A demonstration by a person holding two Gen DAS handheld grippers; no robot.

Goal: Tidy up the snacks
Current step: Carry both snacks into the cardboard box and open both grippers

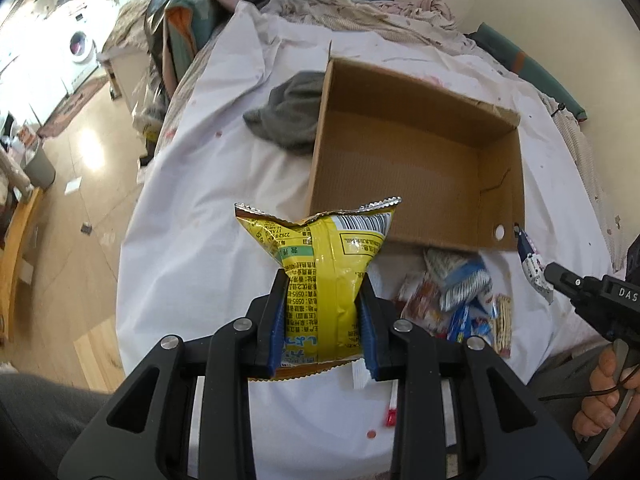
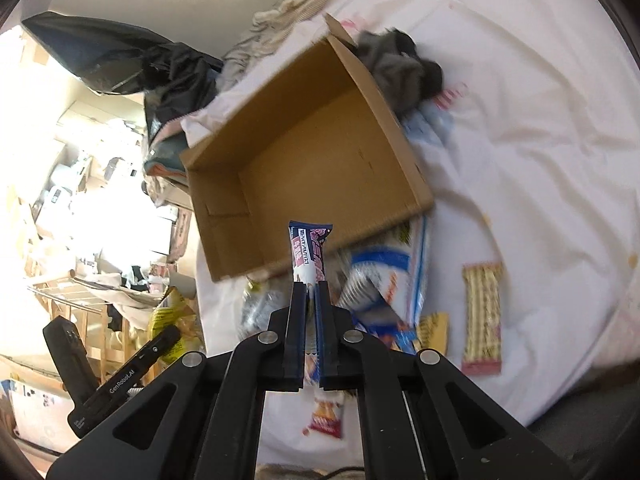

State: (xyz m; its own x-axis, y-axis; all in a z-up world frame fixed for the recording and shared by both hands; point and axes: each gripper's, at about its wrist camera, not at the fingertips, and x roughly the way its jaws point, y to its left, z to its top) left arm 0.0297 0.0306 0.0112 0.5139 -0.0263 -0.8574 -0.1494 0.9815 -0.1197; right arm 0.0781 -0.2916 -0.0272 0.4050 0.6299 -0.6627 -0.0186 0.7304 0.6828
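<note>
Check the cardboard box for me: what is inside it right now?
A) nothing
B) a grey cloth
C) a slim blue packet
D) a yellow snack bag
A: the cardboard box shows only its bare floor in both views, while the yellow bag and slim blue packet are gripped short of it.

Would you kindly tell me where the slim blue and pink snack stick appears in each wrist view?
Left wrist: blue and pink snack stick at far right, clamped in the right gripper.
Right wrist: centre, upright between the pads.
Shared landmark: the empty cardboard box.
</note>
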